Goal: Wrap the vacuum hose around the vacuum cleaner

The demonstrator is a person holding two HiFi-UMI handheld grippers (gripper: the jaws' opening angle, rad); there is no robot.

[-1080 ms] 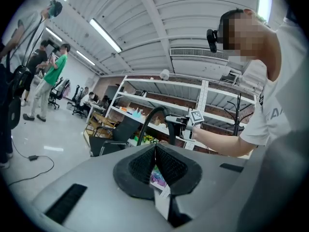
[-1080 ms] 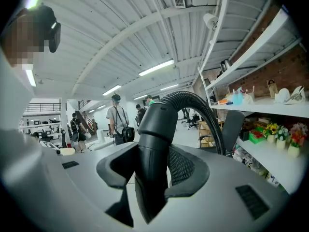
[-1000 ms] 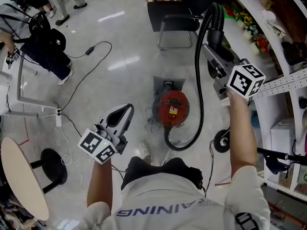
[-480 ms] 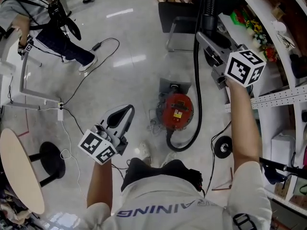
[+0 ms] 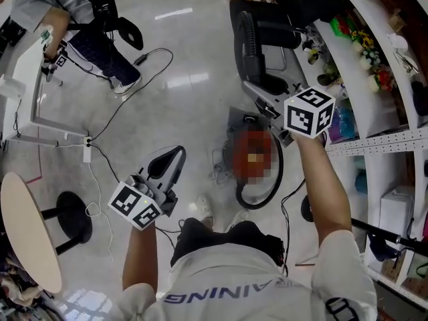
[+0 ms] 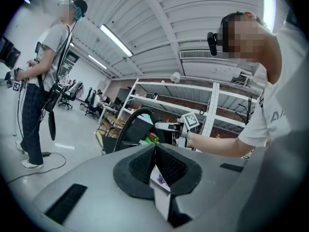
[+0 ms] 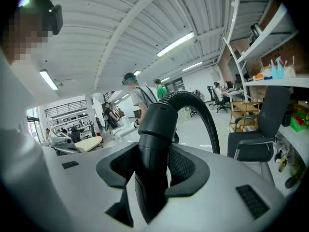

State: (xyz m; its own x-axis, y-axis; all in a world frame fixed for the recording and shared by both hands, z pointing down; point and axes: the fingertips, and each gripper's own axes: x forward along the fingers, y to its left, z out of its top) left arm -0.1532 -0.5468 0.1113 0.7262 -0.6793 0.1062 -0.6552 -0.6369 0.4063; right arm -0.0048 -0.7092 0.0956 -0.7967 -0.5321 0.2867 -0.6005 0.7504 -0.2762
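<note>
Probably the springy black ribbed vacuum hose (image 7: 159,115), clamped at its cuff in the right gripper (image 5: 262,93) above the round red vacuum cleaner (image 5: 249,154) on the grey floor (image 5: 180,105), could uncoil, since the left gripper (image 5: 175,158) sits closed, empty.

I see bright, even light from ceiling strip lights (image 6: 115,40), pale glare streaks on the glossy floor (image 5: 184,80), soft shadows, and fisheye bending with black corners in both gripper views.
</note>
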